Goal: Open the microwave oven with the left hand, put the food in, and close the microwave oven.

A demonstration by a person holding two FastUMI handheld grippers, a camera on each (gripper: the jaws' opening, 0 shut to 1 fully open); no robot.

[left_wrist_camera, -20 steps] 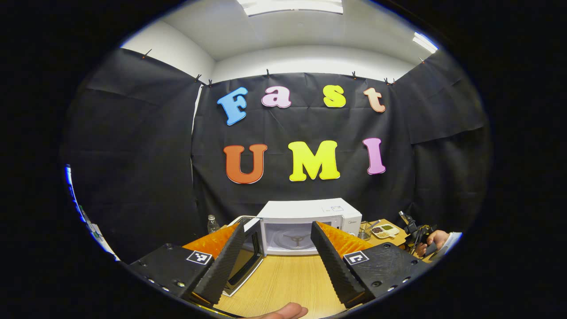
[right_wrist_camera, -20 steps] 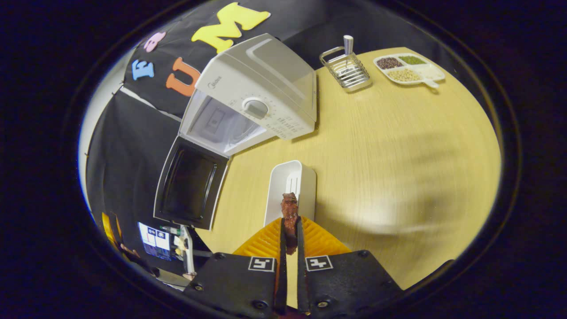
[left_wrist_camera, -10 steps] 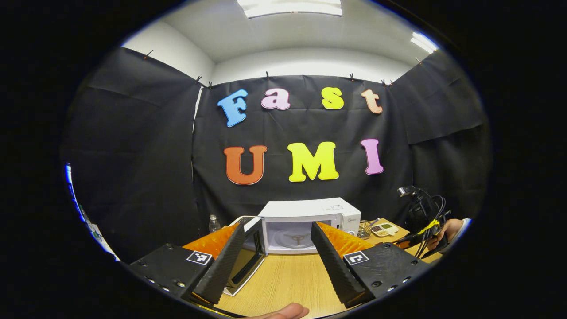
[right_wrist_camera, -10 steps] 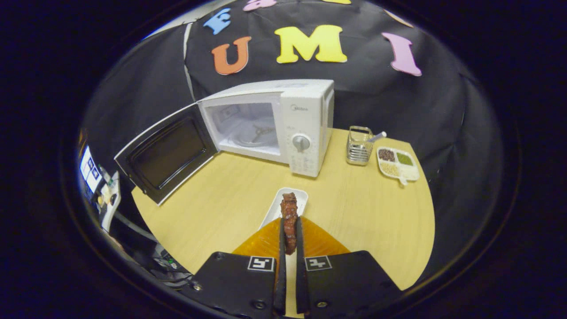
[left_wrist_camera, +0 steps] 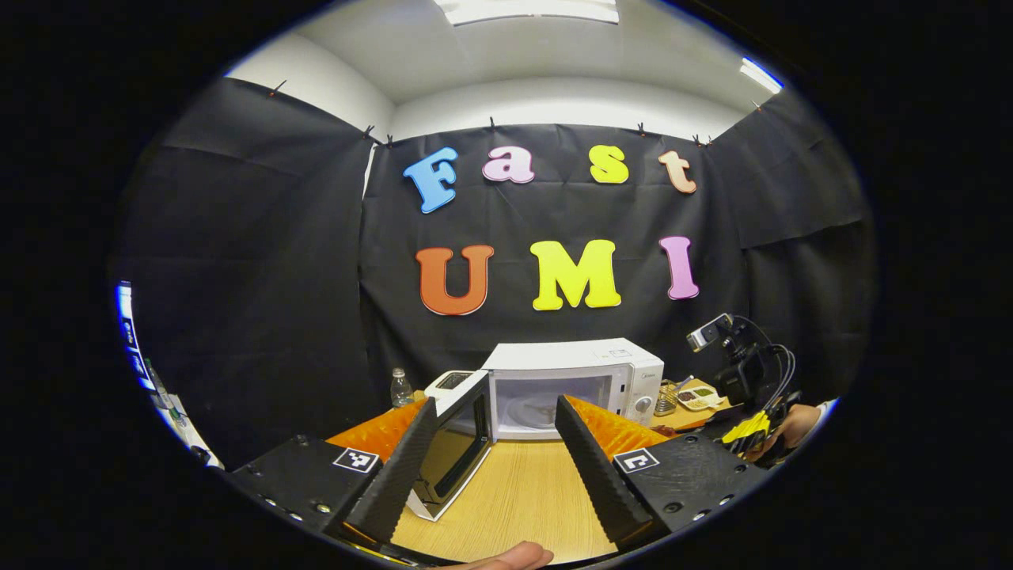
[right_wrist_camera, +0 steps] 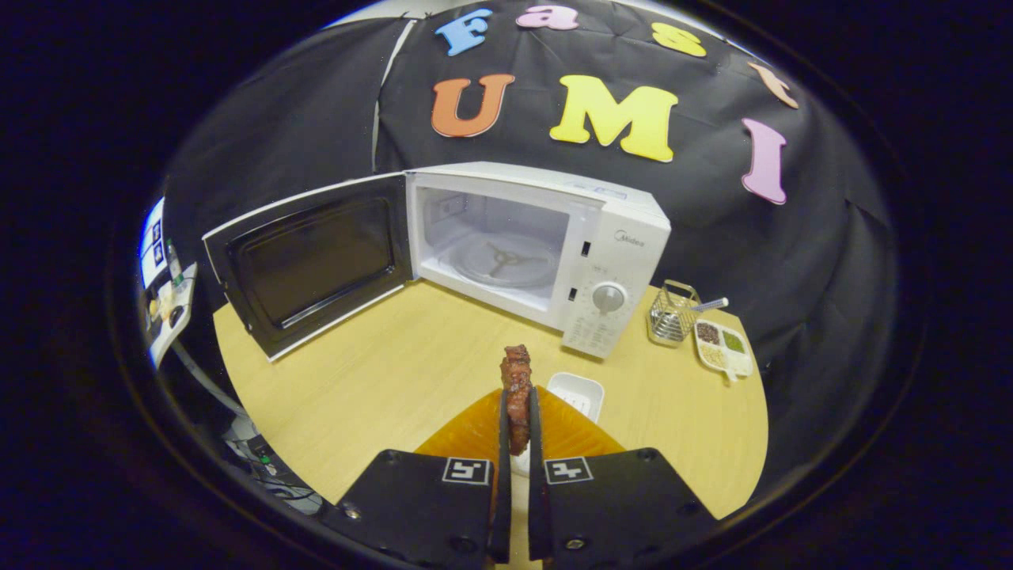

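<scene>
Your right gripper [right_wrist_camera: 516, 412] clamps the food [right_wrist_camera: 517, 388] upright, clear of the desk [right_wrist_camera: 380, 372], facing the open microwave oven [right_wrist_camera: 538, 253]; your left gripper [left_wrist_camera: 491, 459] waits spread, empty.

Ceiling light panels [left_wrist_camera: 526, 9] overhead cast bright, even light in the left gripper view, glaring white at the top. The counter [right_wrist_camera: 411, 372] in the right gripper view is evenly lit with soft, faint shadows. Both views are sharp, with no motion blur. Fisheye distortion bends straight edges and darkens the rims.
</scene>
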